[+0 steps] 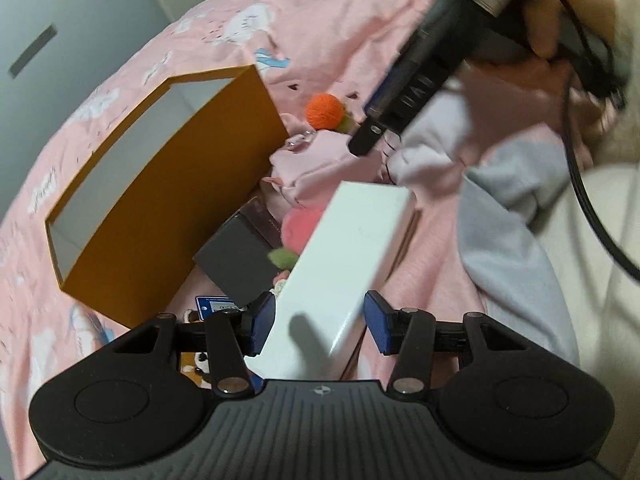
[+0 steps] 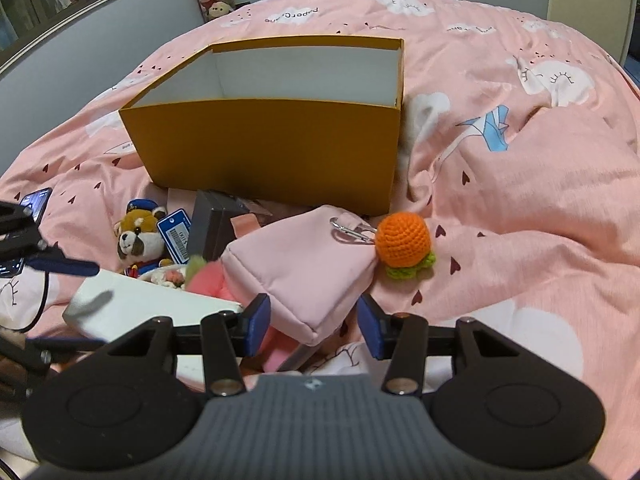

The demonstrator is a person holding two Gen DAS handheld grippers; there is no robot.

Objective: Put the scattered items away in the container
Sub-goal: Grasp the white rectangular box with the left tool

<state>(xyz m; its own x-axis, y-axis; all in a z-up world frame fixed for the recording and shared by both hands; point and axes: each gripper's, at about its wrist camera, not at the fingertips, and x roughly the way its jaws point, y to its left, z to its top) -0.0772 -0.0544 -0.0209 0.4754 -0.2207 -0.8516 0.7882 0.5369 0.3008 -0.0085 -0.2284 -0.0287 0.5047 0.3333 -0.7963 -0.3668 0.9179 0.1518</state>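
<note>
**Both grippers parted over the clutter, box empty**

My left gripper [image 1: 320, 322] stands released, its blue pads either side of the white box [image 1: 344, 256] with a gap on the right. My right gripper [image 2: 314, 326] is also unclenched, straddling the near corner of the pink pouch [image 2: 304, 276] without pressing it. The orange container [image 2: 272, 148] sits open toward the middle of the bed [image 2: 540, 208], its near wall just behind the pile. The crocheted orange [image 2: 404, 242] lies beside the pouch; bare quilt stretches to its right.
</note>
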